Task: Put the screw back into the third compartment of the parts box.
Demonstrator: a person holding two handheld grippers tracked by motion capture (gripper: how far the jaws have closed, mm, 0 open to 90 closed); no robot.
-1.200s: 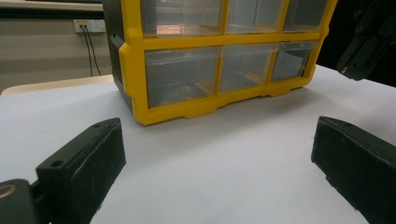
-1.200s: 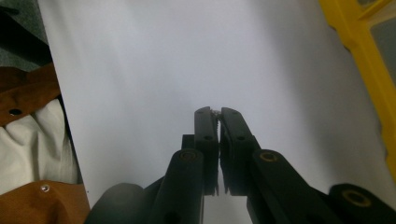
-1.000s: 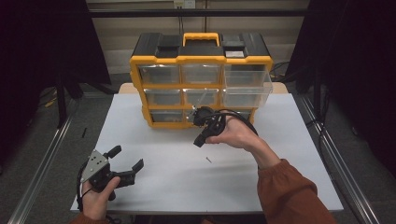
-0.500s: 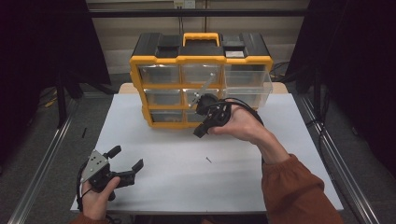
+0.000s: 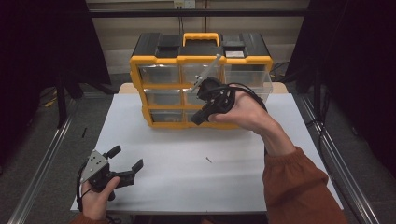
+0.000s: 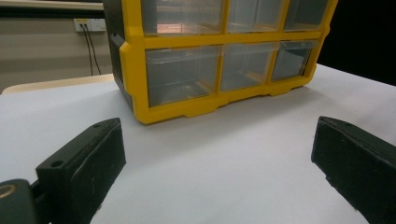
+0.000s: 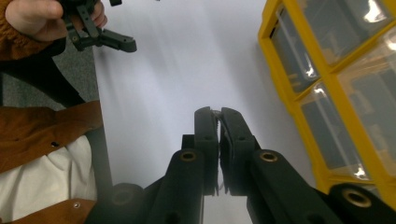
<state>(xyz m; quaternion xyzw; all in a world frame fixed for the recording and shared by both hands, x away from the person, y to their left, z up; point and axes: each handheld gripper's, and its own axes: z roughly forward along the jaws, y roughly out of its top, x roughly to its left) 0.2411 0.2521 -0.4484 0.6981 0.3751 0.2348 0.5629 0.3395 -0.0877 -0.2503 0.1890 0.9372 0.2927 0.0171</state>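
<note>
A yellow and black organizer (image 5: 201,59) with clear drawers stands at the back of the white table (image 5: 187,186). My right gripper (image 5: 198,120) is held up in front of its middle drawers, jaws tilted down and to the left. In the right gripper view the right gripper (image 7: 217,114) is shut; a tiny pale speck sits at its tips, and I cannot tell what it is. My left gripper (image 5: 126,157) rests low at the table's near left corner. Its jaws stand wide open with nothing between them (image 6: 215,154), facing the organizer (image 6: 187,107).
A small screw (image 5: 208,160) lies on the table in front of the organizer. The top right drawer (image 5: 247,77) sticks out a little from the frame. A metal rail (image 5: 42,163) runs along the floor on the left. The left gripper (image 7: 122,23) appears at the right gripper view's top left.
My right hand has lifted its shut gripper from near the bottom drawers up to the middle row. The left gripper and the screw have stayed where they were.
</note>
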